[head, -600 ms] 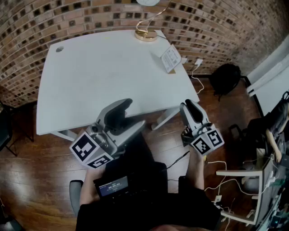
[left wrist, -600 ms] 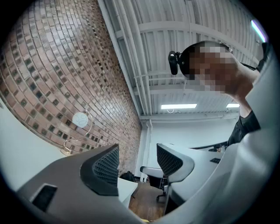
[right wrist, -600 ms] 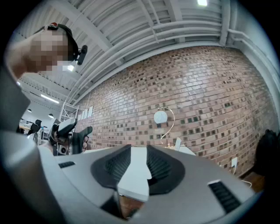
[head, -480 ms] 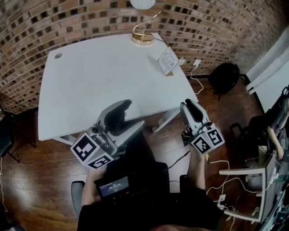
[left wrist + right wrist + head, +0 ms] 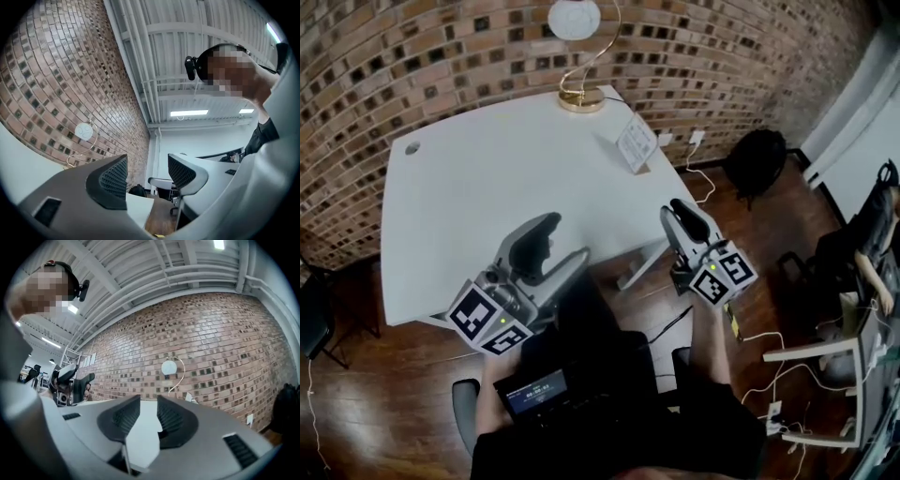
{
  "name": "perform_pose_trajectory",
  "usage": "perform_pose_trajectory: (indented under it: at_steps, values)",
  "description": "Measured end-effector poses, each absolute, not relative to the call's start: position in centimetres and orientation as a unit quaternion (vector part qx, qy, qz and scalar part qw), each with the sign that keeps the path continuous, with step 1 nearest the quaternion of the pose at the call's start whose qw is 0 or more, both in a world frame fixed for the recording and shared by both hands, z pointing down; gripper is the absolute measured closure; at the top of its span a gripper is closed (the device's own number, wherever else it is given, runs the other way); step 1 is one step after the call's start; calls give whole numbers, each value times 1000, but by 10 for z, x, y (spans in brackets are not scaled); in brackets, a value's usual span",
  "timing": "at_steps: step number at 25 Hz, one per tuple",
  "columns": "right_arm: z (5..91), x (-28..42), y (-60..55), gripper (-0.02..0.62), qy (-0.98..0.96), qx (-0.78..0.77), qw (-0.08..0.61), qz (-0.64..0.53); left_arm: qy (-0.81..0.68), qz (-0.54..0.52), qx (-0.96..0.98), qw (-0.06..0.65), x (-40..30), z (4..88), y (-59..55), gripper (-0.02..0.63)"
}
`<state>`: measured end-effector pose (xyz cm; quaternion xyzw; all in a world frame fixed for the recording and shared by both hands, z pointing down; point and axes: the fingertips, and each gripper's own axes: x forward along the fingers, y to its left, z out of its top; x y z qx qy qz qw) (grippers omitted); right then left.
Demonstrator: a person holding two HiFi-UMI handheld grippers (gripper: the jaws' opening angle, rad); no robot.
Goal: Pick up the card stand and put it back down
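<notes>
The card stand (image 5: 636, 145), a small white card on a wooden foot, stands near the far right edge of the white table (image 5: 487, 187). In the right gripper view the card stand (image 5: 188, 397) shows small and far off, past the jaws. My left gripper (image 5: 565, 241) hovers over the table's near edge, open and holding nothing. Off the near right corner, my right gripper (image 5: 678, 214) is open too, well short of the stand. The left gripper (image 5: 147, 173) looks up at wall and ceiling. The right gripper (image 5: 147, 416) has only table top showing between its pads.
A lamp with a gold base (image 5: 579, 101) and a white globe (image 5: 574, 19) stands at the table's far edge, just left of the card stand. The brick wall (image 5: 441, 56) backs the table. A black bag (image 5: 755, 159), cables and a white chair frame (image 5: 806, 352) lie on the floor to the right.
The head view has swung, so table, lamp and card stand sit lower and further left in the picture. Both grippers stay open in front of the table's near edge.
</notes>
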<state>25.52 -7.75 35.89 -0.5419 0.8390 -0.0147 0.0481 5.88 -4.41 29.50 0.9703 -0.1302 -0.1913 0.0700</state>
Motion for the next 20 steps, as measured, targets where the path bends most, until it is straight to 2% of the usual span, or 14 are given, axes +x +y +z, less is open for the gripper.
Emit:
perform_pose_trajectory:
  at_steps: [9,16,20]
  values:
    - [367,270,-130,457,823,-566,33,-16,-99,-160,981,50,77,295,-73,341]
    - [396,309,-181,457,784,-619,-31,-35,-67,-138,987,45,103,299,-99,341]
    - [408,321,-206,454,774,-628,-45,-66,-54,-130,989,50,116,301,-111,341]
